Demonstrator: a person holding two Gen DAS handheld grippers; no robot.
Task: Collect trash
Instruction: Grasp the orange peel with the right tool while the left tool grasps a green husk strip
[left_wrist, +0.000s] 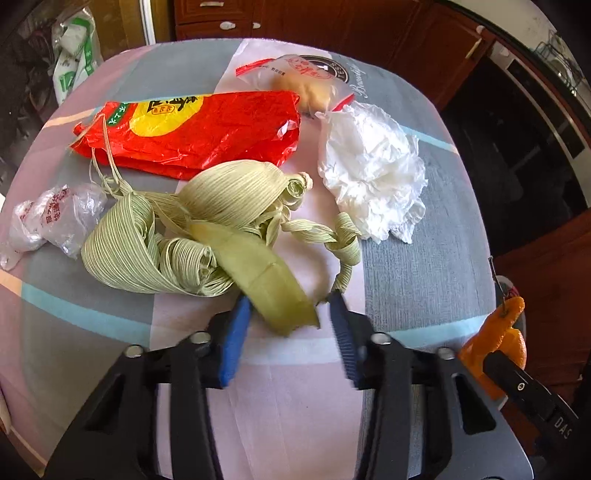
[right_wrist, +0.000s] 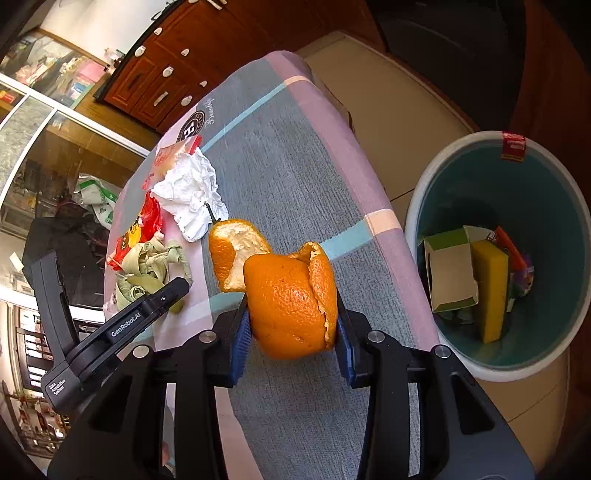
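My right gripper clamped orange peel near the part-filled bin, left gripper gaped around husks; wrappers beyond them remained.

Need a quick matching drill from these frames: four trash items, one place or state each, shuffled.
Items:
1. orange peel
2. crumpled tissue
3. yellow sponge
4. green leaf strips

States:
A. inside the bin
B. tip between the open left hand-held gripper fingers
C. on the table, untouched
D. clamped in the right hand-held gripper

Pairs: 1-D, 2-C, 3-A, 4-B
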